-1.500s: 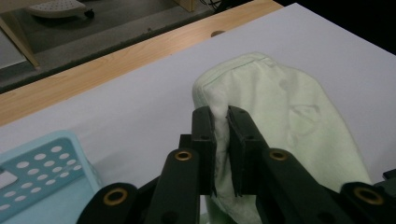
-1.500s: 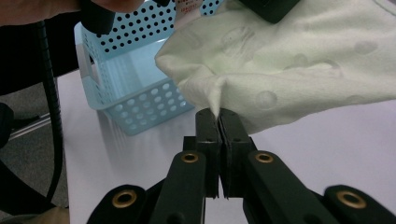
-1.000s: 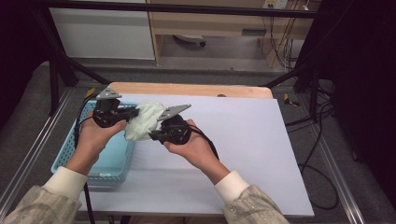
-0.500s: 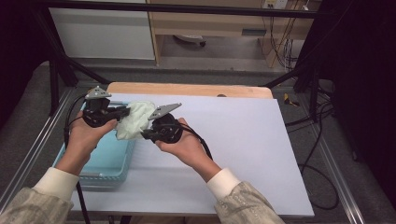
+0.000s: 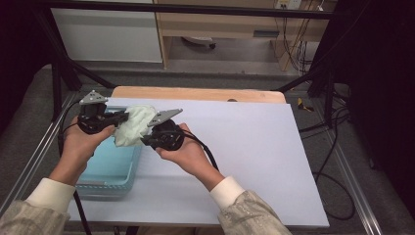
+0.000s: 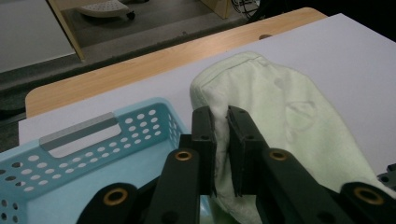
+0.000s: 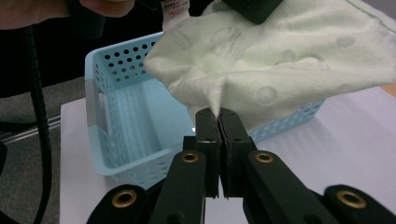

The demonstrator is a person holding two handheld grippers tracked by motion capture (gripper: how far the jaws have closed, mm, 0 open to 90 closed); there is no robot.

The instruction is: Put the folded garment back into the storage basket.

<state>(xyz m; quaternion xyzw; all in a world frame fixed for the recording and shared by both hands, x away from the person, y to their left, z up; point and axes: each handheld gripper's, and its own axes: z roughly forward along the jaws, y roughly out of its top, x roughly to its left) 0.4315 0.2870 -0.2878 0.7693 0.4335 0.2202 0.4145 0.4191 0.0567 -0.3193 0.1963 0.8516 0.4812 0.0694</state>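
Grippers were both clenched on one pale green cloth (image 5: 133,125), held up between them. Left gripper (image 5: 117,117) had its jaws clamped on a thick fold at the cloth's edge; in the left gripper view the fold (image 6: 220,140) sat pressed between the two black pads, and the rest of the cloth spread away ahead and to the right of the jaws. Right gripper (image 5: 145,142) pinched a thin corner of the same cloth; in the right gripper view that corner (image 7: 215,100) rose straight out of the closed jaw tips and the cloth's body hung above and beyond them, faint round spots showing on the fabric.

Below and ahead of the right jaws stood a light blue perforated basket (image 7: 116,140), with the cloth draped over its far rim. From the left gripper, the basket's handle slot (image 6: 84,135) lay just left of the jaws. In the high view the basket (image 5: 105,169) sat under the left hand (image 5: 80,144), at the left edge of the white table surface (image 5: 254,156). The right hand (image 5: 188,154) was just beside the basket's right wall.
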